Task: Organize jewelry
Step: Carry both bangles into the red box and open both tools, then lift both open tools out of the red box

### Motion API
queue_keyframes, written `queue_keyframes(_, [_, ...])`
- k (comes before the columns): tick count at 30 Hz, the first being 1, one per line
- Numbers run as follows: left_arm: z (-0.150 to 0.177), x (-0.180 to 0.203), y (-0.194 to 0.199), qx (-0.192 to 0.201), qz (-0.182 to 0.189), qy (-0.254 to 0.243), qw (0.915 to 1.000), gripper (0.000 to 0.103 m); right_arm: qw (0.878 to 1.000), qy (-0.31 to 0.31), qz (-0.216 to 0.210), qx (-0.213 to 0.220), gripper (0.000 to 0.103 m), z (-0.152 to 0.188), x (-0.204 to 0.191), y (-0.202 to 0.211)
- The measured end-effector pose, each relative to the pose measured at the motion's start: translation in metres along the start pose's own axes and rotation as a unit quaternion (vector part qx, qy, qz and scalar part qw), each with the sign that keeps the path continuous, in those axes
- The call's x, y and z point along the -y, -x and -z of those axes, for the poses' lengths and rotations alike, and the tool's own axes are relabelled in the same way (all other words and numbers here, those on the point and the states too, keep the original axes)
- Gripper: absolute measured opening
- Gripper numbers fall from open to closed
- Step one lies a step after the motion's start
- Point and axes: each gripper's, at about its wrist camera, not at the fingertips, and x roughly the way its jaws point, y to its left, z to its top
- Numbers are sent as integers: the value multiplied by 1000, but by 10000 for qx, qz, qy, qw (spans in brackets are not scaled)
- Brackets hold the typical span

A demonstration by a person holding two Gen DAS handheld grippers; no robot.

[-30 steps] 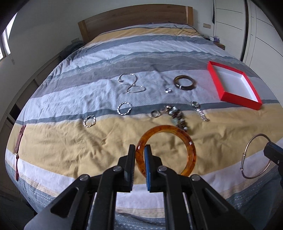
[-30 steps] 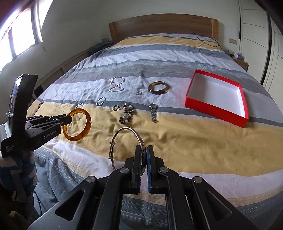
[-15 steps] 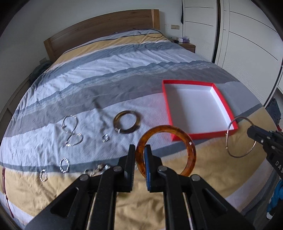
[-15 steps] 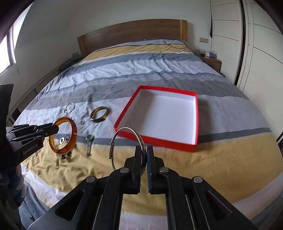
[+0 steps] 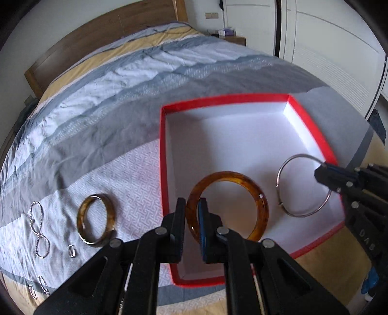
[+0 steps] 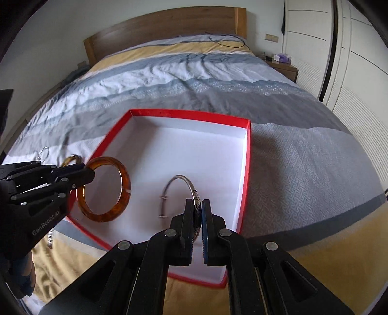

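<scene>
Two bangles over the red box (image 5: 165, 155), your left gripper (image 5: 192, 218) clamping the amber bangle (image 5: 257, 201), your right gripper (image 6: 198, 215) pinching the silver bangle (image 6: 186, 180).

A wide bed (image 6: 194, 80) fills most of both views, dressed in a duvet cover (image 5: 101, 101) banded in pale blue, grey, white and mustard yellow — creased toward the head, smoother along the foot edge. A plain wooden headboard (image 6: 165, 26) stands against a white wall (image 6: 60, 21). At the far right corner of the bed sits a low wooden nightstand (image 6: 283, 69) with a small tissue box (image 6: 282, 57) on top, and a thin dark cable (image 6: 228, 42) trails over the covers near the headboard. White wardrobe doors (image 6: 339, 60) — some panels louvred — line the right side. Soft daylight falls evenly across the room.
</scene>
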Motion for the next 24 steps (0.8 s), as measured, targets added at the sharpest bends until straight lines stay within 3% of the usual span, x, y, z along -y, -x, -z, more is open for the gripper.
queue_keyframes(6, [11,-2,-19,-284,13,180,9994,11,9987,391,236,-233,6,-1,1,-19])
queue_keyframes(11, [9,-6,-14,-327,343,454,9978,18,9977,488,357,-319,7,1,2,-20])
queue_keyframes(15, [9,-8,11,-88,445,545,9975,31,9983,447,370,-112,29,2,3,3])
queue_keyframes(21, [21,-19,64,227,428,736,9961,37,9988,309,339,190,35,7,-3,56])
queue_keyframes(24, [44,-36,85,277,354,835,9955,38,9989,312,234,264,36,16,-16,81])
